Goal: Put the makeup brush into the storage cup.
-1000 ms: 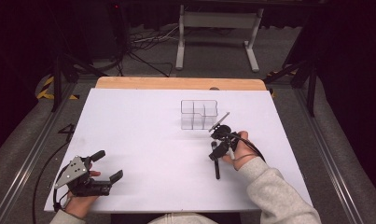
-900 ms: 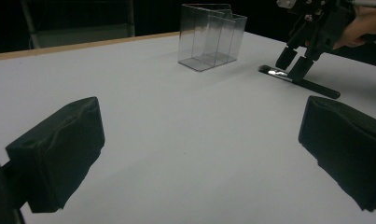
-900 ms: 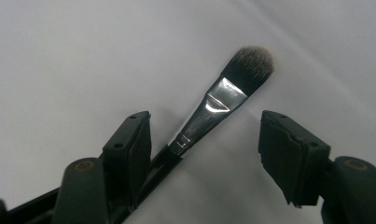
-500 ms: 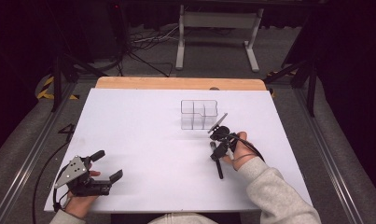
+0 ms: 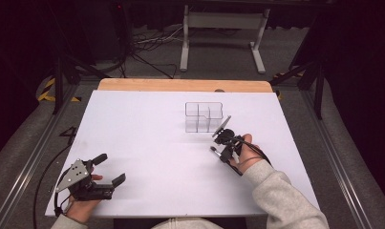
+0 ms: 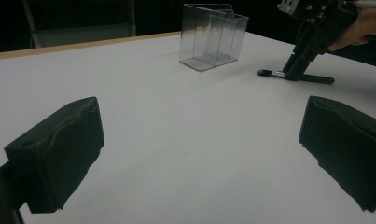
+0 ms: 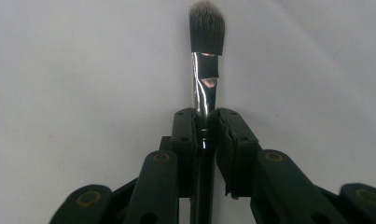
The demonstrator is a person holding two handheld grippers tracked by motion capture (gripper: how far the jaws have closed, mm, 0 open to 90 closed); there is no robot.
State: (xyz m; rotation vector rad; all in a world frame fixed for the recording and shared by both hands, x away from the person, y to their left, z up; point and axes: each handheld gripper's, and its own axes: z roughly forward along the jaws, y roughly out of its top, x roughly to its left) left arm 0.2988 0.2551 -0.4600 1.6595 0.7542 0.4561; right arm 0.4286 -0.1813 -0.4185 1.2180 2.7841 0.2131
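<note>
A makeup brush (image 7: 206,60) with a black handle, silver ferrule and dark bristles lies on the white table (image 5: 147,138). My right gripper (image 7: 206,123) points down at it. Its jaws have just been closing and now press on the brush handle just behind the ferrule. From above, the right gripper (image 5: 222,151) stands over the brush (image 5: 213,150), just right of a clear plastic organizer (image 5: 203,117). My left gripper (image 5: 110,169) rests near the table's front left, open, with nothing between its pads (image 6: 59,154). Its view shows the organizer (image 6: 212,37), the brush (image 6: 316,79) and the right gripper (image 6: 295,70) farther off.
The table's wooden far edge (image 5: 180,85) runs behind the organizer. Beyond it are a metal stand (image 5: 219,28) and cables on the floor. Metal rails (image 5: 32,157) run along both sides of the table.
The right gripper's jaws have closed together onto the brush handle. Neither hand has shifted, and the left gripper has stayed open.
</note>
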